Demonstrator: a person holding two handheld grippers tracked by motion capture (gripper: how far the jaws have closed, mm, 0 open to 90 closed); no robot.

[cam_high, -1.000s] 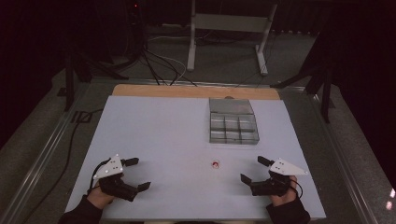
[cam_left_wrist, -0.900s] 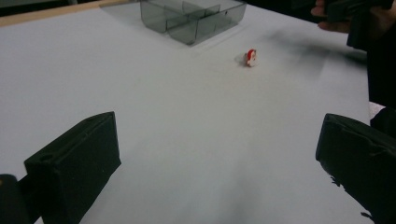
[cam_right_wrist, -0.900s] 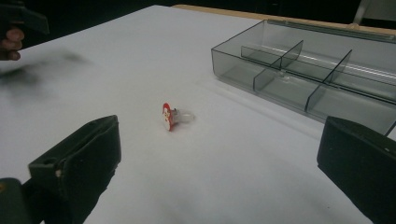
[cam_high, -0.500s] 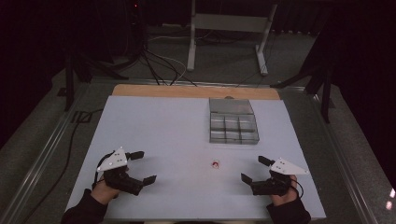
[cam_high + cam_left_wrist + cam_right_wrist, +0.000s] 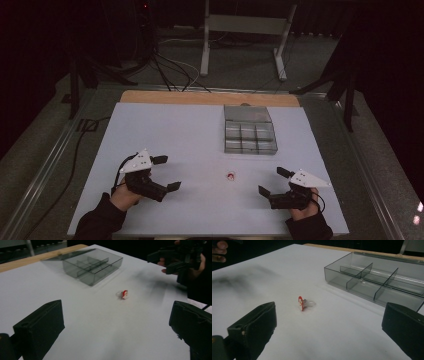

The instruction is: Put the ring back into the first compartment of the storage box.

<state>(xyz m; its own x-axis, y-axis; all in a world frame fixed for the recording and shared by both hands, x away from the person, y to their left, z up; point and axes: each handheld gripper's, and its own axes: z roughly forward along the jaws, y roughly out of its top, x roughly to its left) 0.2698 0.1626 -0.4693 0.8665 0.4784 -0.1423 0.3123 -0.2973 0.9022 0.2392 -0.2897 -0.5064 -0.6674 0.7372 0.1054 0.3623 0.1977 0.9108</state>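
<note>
Between two open hand-held grippers, left (image 5: 167,173) and right (image 5: 270,181), small red ring (image 5: 230,176), clear compartment box (image 5: 249,136) beyond, nothing between.

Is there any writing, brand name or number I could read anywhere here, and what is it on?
None can be read.
The small red and white ring carries a picture, no legible letters.
The clear compartment box and both hand-held grippers, left and right, show no markings.

We look down on a white table top (image 5: 165,130) with a wooden edge (image 5: 200,98) along its far side. Beyond it lies a dim grey floor (image 5: 240,65), where black cables (image 5: 165,70) trail beside a pale metal stand (image 5: 245,25). Darkness surrounds the room.
</note>
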